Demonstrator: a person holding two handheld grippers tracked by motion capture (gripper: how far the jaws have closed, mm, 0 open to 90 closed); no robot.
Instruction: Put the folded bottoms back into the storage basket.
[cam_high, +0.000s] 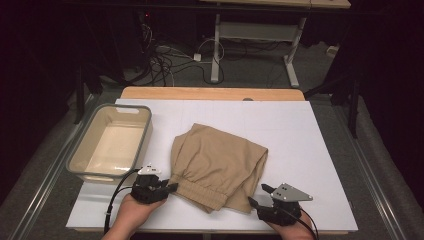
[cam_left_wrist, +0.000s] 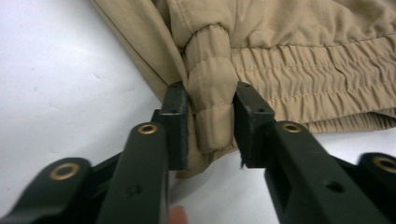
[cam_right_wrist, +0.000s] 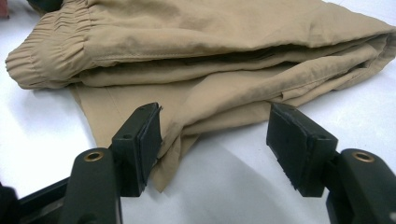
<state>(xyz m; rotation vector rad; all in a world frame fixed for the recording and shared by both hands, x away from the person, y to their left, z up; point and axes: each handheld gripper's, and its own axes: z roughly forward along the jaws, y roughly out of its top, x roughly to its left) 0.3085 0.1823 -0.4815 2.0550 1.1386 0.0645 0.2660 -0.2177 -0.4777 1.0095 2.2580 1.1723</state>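
Tan trousers (cam_high: 217, 160) lie folded on the white board (cam_high: 300, 130), elastic waistband toward me. My left gripper (cam_high: 172, 187) is at the waistband's left end. In the left gripper view the gripper (cam_left_wrist: 210, 100) has both pads pressed against a bunched roll of the waistband (cam_left_wrist: 210, 70), so it is shut on it. My right gripper (cam_high: 256, 194) sits at the trousers' near right corner. In the right gripper view its jaws (cam_right_wrist: 215, 126) stand wide apart around a thin fabric corner (cam_right_wrist: 187, 116); the left pad touches the cloth and the right pad is clear of it.
A beige plastic tub (cam_high: 97, 175) stands empty on the board's left side, close to my left hand. A wooden table edge (cam_high: 212, 93) shows behind the board. Cables and desk legs are on the floor beyond.
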